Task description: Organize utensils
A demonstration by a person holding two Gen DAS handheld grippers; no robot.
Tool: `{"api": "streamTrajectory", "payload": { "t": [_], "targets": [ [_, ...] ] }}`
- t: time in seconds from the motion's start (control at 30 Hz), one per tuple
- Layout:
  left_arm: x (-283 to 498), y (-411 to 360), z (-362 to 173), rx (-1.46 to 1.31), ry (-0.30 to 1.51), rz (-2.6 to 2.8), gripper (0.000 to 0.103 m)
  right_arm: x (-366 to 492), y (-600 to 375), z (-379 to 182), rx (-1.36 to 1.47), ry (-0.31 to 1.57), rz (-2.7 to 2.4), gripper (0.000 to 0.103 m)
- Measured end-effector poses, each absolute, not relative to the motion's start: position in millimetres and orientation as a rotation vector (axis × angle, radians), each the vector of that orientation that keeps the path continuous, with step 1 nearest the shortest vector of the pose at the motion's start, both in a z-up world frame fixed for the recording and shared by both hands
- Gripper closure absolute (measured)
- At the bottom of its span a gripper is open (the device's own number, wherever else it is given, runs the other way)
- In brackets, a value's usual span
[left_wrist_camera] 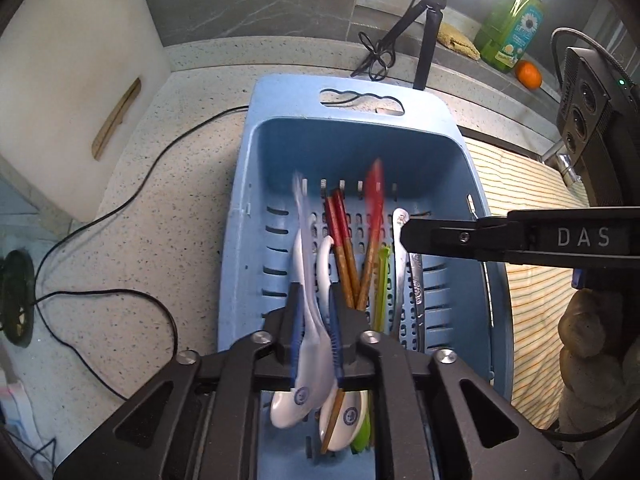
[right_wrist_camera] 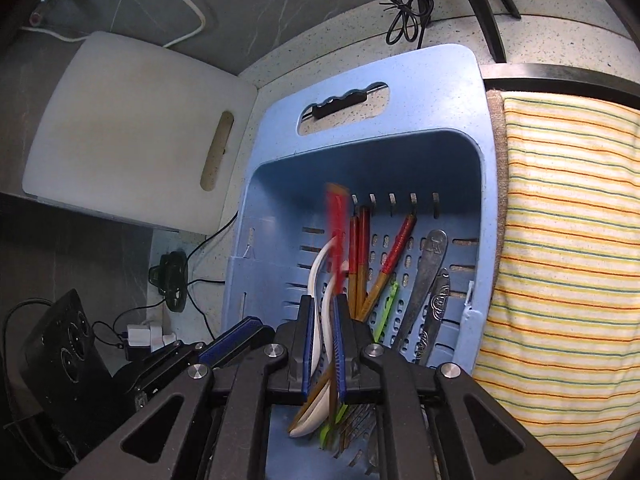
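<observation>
I've got the speckled surface (left_wrist_camera: 192,168) w/ the blue basket (left_wrist_camera: 440,120) lying near its back edge, beside a striped cloth (right_wrist_camera: 560,240). Utensils are piled inside. Left tongs (left_wrist_camera: 316,320) are nearly closed, gripping a white spoon (left_wrist_camera: 306,340) by its handle, bowl hanging below the pads. It's probably ceramic: stiff, slick, chippable, so grip mid-handle. Right tongs (right_wrist_camera: 324,336) are nearly closed on a red-topped chopstick (right_wrist_camera: 338,232): light, thin, apt to pivot. Metal spoons (right_wrist_camera: 428,280) lie loose toward the cloth side.
</observation>
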State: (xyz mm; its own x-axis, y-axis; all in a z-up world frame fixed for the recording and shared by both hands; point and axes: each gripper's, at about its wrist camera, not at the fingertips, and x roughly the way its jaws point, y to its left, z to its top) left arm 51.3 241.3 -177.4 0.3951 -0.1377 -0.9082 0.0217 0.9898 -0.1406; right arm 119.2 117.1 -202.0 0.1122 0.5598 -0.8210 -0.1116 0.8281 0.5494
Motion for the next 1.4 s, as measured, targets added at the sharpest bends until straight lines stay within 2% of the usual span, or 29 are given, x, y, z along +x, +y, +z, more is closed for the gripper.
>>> {"api": "streamTrajectory", "payload": {
  "t": [0.2,0.5,0.53,0.6,0.7,0.8,0.87,1.07,1.27,1.3,1.33,1.4],
  "targets": [
    [47,246,-170,-0.132,1.146,-0.094,0.089,116,115,-192,0.362,1.366,0.524,0.093],
    [33,239,-158,-0.156,1.127,-0.052,0.088,108,106,-174,0.283,1.343,0.573,0.084],
    [30,237,-156,-0.159,1.125,-0.039,0.085,106,105,-172,0.275,1.339,0.581,0.081],
    [24,232,-152,-0.163,1.116,-0.010,0.071,104,103,-167,0.256,1.333,0.607,0.078],
    [14,222,-145,-0.183,1.098,0.018,0.069,100,100,-160,0.218,1.329,0.649,0.076],
    [6,211,-139,-0.188,1.086,0.058,0.061,94,96,-151,0.163,1.314,0.690,0.075],
    [1,204,-135,-0.190,1.079,0.083,0.061,90,93,-145,0.133,1.296,0.714,0.074],
    [-20,187,-119,-0.219,1.035,0.155,0.059,76,77,-119,0.064,1.212,0.783,0.061],
    [-43,173,-103,-0.237,0.983,0.226,0.044,68,63,-104,-0.008,1.159,0.814,0.056],
    [-46,171,-101,-0.241,0.973,0.239,0.041,66,61,-101,-0.022,1.147,0.817,0.053],
    [-50,170,-98,-0.242,0.961,0.251,0.041,65,59,-99,-0.027,1.135,0.820,0.045],
    [-57,167,-93,-0.243,0.941,0.275,0.037,61,53,-93,-0.031,1.100,0.831,0.039]
  ]
}}
